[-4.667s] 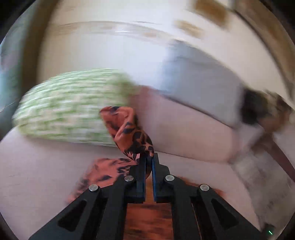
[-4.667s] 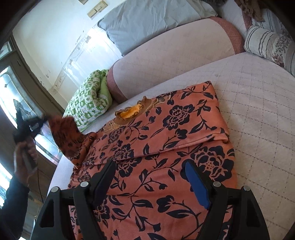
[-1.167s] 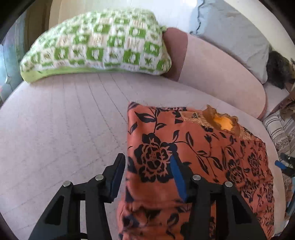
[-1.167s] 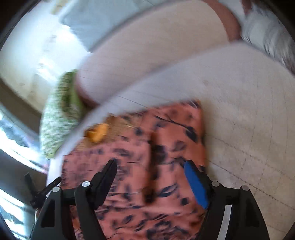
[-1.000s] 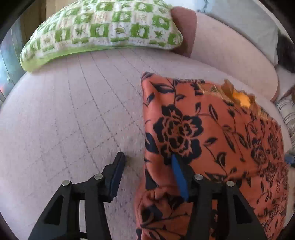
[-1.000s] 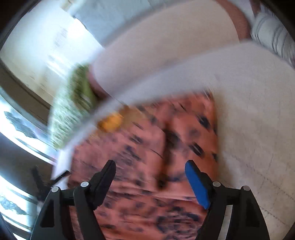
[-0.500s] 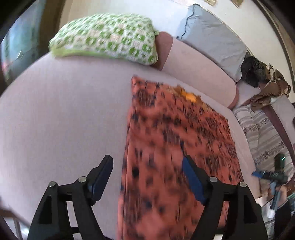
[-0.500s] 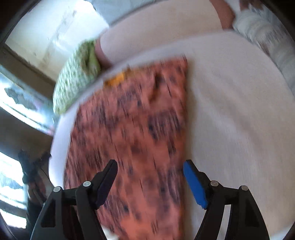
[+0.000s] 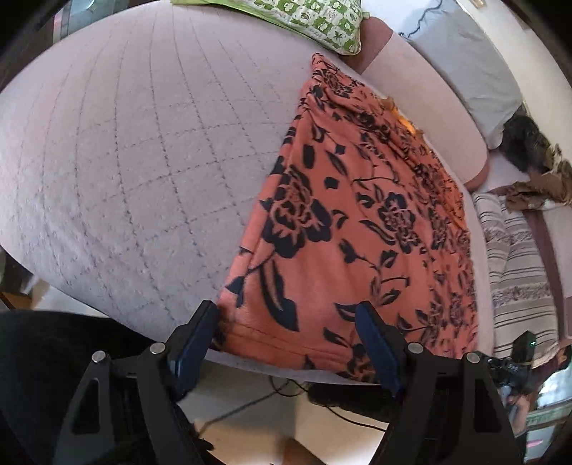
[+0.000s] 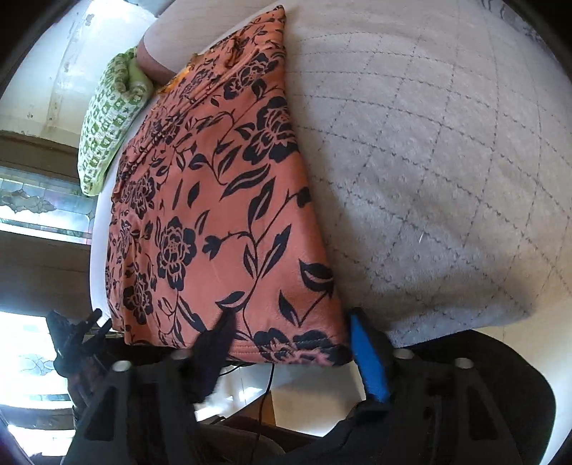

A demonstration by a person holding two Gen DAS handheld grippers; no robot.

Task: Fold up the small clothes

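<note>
An orange garment with black flowers [image 9: 357, 214] lies as a long folded strip on the quilted bed [image 9: 125, 161], its hem at the near edge. My left gripper [image 9: 286, 318] hovers open over the hem's left corner, fabric lying between its fingers. In the right wrist view the same garment [image 10: 214, 214] runs away from me, and my right gripper [image 10: 289, 322] straddles the hem's right corner. Its jaws are closing with the hem between them, and I see no pinch in the cloth. The collar end is far off by the bolster [image 9: 422, 93].
A green checked pillow [image 9: 314, 18] and a grey pillow [image 9: 464, 64] sit at the head of the bed. A striped pillow [image 9: 514, 257] and dark clothes [image 9: 525, 150] lie to the right. A cable [image 9: 250, 404] trails on the floor below the bed's edge.
Both grippers have drawn back along the garment from its collar end to the hem at the bed's edge. The left jaws stand wider than before and the right jaws narrower.
</note>
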